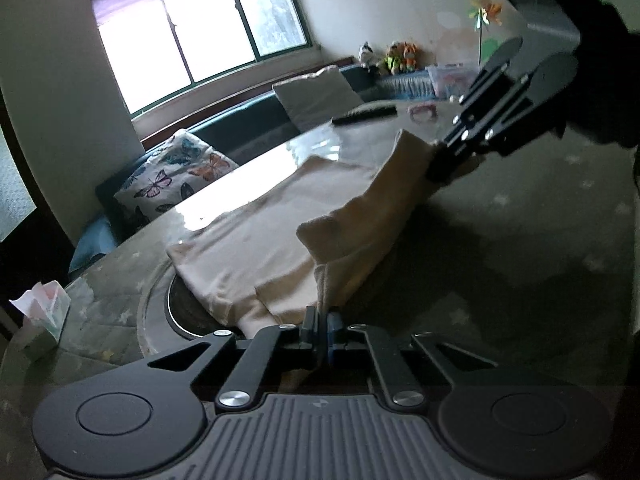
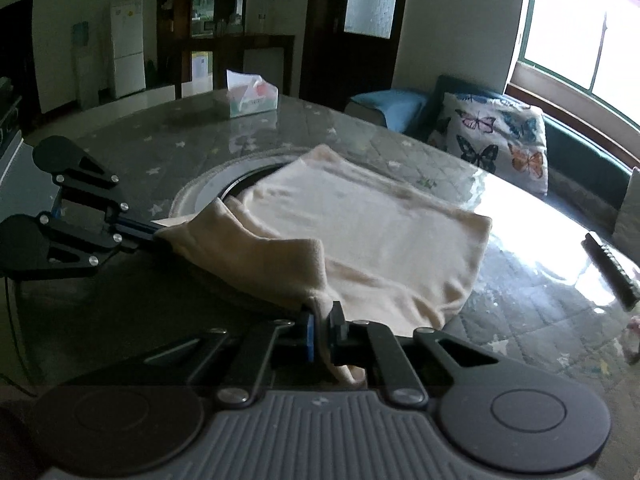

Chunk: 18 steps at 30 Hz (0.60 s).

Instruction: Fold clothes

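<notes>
A cream garment [image 1: 272,232] lies spread on the round table [image 1: 520,240], partly over its central turntable. My left gripper [image 1: 320,320] is shut on the near corner of the cloth, which bunches between its pads. In the same view my right gripper [image 1: 440,162] pinches the far end of that edge at the upper right. The edge hangs lifted between the two grippers and is folded over. In the right wrist view the right gripper [image 2: 323,320] is shut on the garment [image 2: 360,220], with fabric trailing down behind its jaws. The left gripper [image 2: 158,234] holds the other corner at the left.
A tissue box [image 1: 44,312] [image 2: 252,96] stands near the table's rim. A dark remote control [image 1: 364,114] [image 2: 612,272] lies on the far side. A butterfly cushion [image 1: 176,176] [image 2: 500,140] rests on the sofa under the window. The turntable ring [image 2: 208,188] shows beside the cloth.
</notes>
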Each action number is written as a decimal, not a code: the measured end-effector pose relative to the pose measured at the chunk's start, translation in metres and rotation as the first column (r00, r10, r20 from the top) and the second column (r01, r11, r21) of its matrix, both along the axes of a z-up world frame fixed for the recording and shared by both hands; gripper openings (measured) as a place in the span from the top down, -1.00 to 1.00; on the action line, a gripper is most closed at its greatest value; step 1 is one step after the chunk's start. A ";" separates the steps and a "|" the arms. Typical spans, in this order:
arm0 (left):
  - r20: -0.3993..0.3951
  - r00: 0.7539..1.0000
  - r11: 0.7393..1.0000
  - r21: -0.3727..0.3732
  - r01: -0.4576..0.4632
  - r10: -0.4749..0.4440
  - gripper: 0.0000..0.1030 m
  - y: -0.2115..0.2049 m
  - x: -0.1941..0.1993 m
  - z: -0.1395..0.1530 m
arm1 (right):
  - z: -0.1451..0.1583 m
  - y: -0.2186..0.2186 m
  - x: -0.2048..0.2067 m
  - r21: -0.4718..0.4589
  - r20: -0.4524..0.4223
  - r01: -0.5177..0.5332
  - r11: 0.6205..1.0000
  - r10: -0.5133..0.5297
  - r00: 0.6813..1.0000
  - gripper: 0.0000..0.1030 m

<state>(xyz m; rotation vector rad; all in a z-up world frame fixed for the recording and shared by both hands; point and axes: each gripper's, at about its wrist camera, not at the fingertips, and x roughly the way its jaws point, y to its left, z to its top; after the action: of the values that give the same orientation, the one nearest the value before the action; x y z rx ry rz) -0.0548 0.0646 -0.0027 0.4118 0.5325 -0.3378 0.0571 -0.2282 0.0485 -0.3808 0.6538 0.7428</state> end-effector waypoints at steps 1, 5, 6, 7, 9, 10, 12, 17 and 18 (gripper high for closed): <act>0.004 1.000 1.000 -0.007 0.003 -0.003 0.92 0.000 -0.007 0.005 | 0.004 -0.001 -0.005 0.002 0.005 -0.001 1.000 0.001 1.000 0.89; -0.001 1.000 0.999 -0.045 0.005 -0.005 0.92 -0.002 -0.037 0.025 | 0.019 -0.012 -0.035 0.023 0.013 -0.013 1.000 0.013 1.000 0.89; -0.004 1.000 0.999 -0.054 0.006 -0.006 0.92 -0.002 -0.045 0.030 | 0.023 -0.015 -0.044 0.025 0.016 -0.018 1.000 0.018 1.000 0.90; -0.005 1.000 0.998 -0.059 0.010 -0.010 0.92 -0.004 -0.054 0.035 | 0.027 -0.018 -0.054 0.027 0.019 -0.023 0.999 0.023 1.000 0.91; -0.006 1.000 0.998 -0.068 0.017 -0.017 0.92 -0.007 -0.072 0.045 | 0.035 -0.024 -0.073 0.034 0.024 -0.032 0.999 0.031 0.999 0.92; -0.006 1.000 0.997 -0.073 0.020 -0.021 0.92 -0.008 -0.080 0.050 | 0.038 -0.026 -0.081 0.038 0.023 -0.036 0.999 0.035 0.999 0.92; 0.000 1.000 0.996 -0.082 0.022 -0.022 0.92 -0.011 -0.088 0.059 | 0.045 -0.030 -0.095 0.043 0.023 -0.042 0.998 0.041 0.999 0.92; 0.010 1.000 0.996 -0.088 -0.001 0.002 0.92 -0.010 -0.078 0.067 | 0.054 -0.031 -0.102 0.041 0.036 -0.045 0.998 0.043 0.998 0.92; 0.011 1.000 0.996 -0.093 -0.009 0.010 0.92 -0.008 -0.072 0.067 | 0.054 -0.030 -0.099 0.040 0.037 -0.042 0.998 0.040 0.999 0.92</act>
<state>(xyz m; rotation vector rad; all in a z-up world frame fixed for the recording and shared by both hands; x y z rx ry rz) -0.1266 0.0565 0.0645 0.3214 0.5055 -0.3494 -0.0417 -0.2586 0.1029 -0.3699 0.5973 0.7857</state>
